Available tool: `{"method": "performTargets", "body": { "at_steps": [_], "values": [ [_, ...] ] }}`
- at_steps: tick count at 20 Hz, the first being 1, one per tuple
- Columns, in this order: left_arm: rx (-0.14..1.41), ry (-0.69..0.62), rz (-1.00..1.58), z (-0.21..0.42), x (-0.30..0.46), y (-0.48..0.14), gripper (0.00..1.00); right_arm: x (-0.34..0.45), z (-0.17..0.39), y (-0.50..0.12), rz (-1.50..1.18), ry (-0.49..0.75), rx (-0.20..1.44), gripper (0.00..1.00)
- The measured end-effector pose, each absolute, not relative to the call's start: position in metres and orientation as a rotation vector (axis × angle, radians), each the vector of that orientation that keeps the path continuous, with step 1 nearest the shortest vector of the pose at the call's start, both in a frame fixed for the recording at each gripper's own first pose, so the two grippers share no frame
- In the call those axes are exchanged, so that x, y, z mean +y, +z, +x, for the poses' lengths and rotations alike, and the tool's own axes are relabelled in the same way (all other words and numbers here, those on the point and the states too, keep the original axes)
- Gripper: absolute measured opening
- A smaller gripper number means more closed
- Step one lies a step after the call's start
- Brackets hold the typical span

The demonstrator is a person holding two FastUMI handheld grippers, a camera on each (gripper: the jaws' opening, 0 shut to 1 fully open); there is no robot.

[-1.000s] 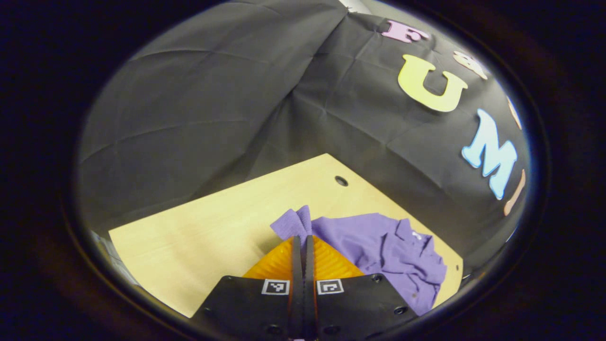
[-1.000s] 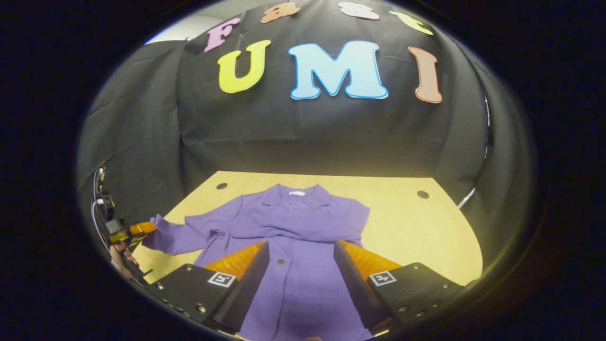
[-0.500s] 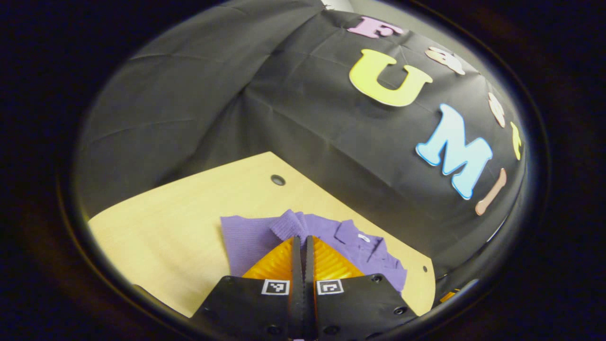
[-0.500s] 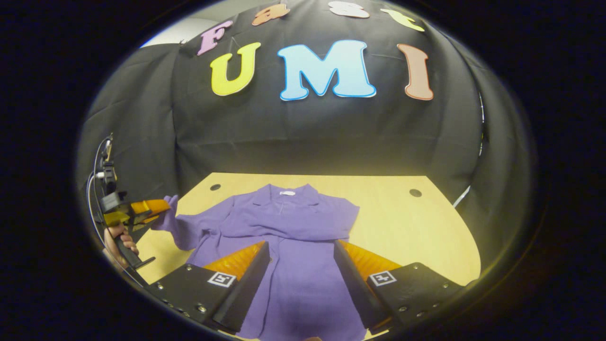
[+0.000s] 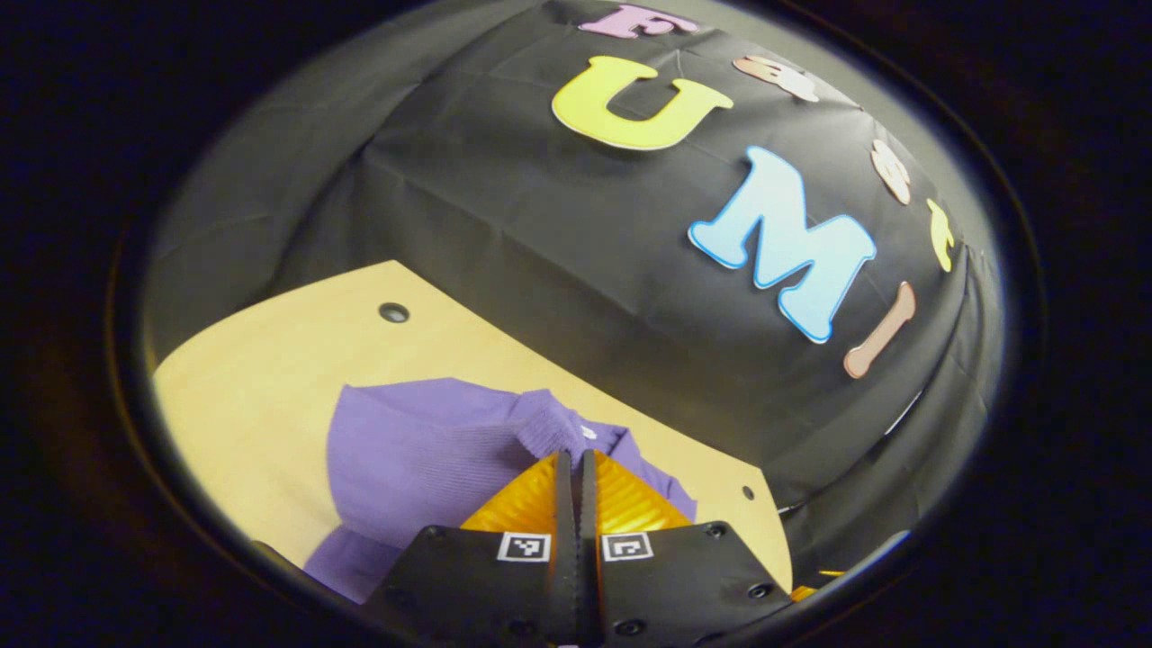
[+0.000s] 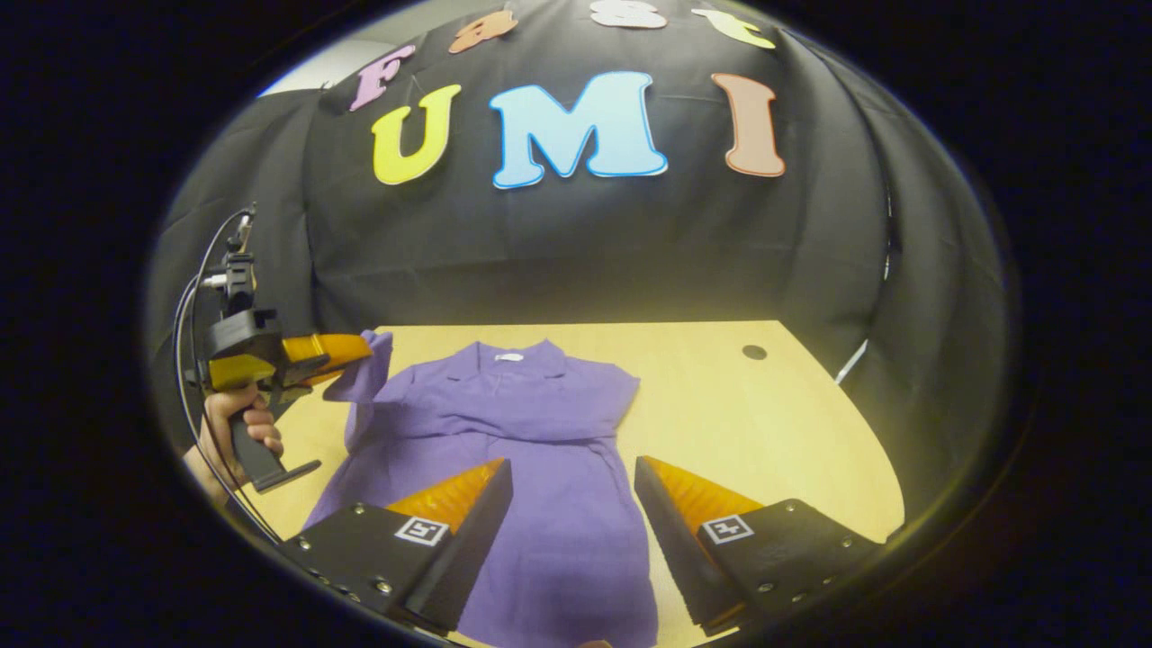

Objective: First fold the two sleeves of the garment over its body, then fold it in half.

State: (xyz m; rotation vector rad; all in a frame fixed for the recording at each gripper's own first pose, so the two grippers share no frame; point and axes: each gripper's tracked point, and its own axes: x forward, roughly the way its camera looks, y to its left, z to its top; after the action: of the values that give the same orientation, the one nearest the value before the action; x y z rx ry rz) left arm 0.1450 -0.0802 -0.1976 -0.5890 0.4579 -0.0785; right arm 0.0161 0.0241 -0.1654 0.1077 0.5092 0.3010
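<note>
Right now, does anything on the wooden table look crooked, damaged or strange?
Nothing looks damaged or spilled. The purple collared garment lies fairly straight on the light wooden table. Only its sleeve is off the table, pinched in the shut left gripper, which fits the fold. The right gripper is open above the garment.

A purple garment [image 6: 540,468] lies on a wooden table [image 6: 774,423], its right sleeve folded across the body. The left gripper [image 6: 360,346] — gripped by a hand [image 6: 236,425] — pinches the other sleeve's cuff [image 6: 371,371] aloft; the right gripper [image 6: 573,490] hovers, fingers spread.
</note>
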Motion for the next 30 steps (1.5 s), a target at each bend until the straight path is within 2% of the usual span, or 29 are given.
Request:
{"method": "performTargets", "body": {
  "at_steps": [10,15,20,22,24,26,27,29,30],
  "values": [
    [0.543,-0.215,-0.445,0.179,-0.212,-0.228,0.06,-0.033,0.009,-0.185,0.112,0.246,0.530,0.87],
    [0.593,-0.244,-0.337,0.179,-0.232,-0.251,0.05,-0.040,0.003,-0.199,0.099,0.263,0.543,0.87],
    [0.625,-0.263,-0.223,0.177,-0.239,-0.270,0.07,-0.047,0.000,-0.201,0.120,0.204,0.533,0.87],
    [0.638,-0.283,-0.182,0.174,-0.242,-0.274,0.11,-0.044,-0.004,-0.201,0.132,0.193,0.537,0.87],
    [0.637,-0.301,-0.171,0.174,-0.247,-0.275,0.08,-0.044,-0.008,-0.200,0.127,0.181,0.538,0.87],
    [0.636,-0.324,-0.184,0.170,-0.253,-0.271,0.21,-0.044,-0.012,-0.197,0.126,0.168,0.530,0.87],
    [0.629,-0.337,-0.193,0.169,-0.255,-0.269,0.48,-0.043,-0.014,-0.196,0.127,0.164,0.527,0.87],
    [0.622,-0.350,-0.204,0.166,-0.256,-0.266,0.56,-0.042,-0.018,-0.195,0.117,0.156,0.529,0.87],
    [0.622,-0.358,-0.208,0.161,-0.255,-0.264,0.64,-0.042,-0.021,-0.194,0.114,0.153,0.529,0.87]
  ]
}}
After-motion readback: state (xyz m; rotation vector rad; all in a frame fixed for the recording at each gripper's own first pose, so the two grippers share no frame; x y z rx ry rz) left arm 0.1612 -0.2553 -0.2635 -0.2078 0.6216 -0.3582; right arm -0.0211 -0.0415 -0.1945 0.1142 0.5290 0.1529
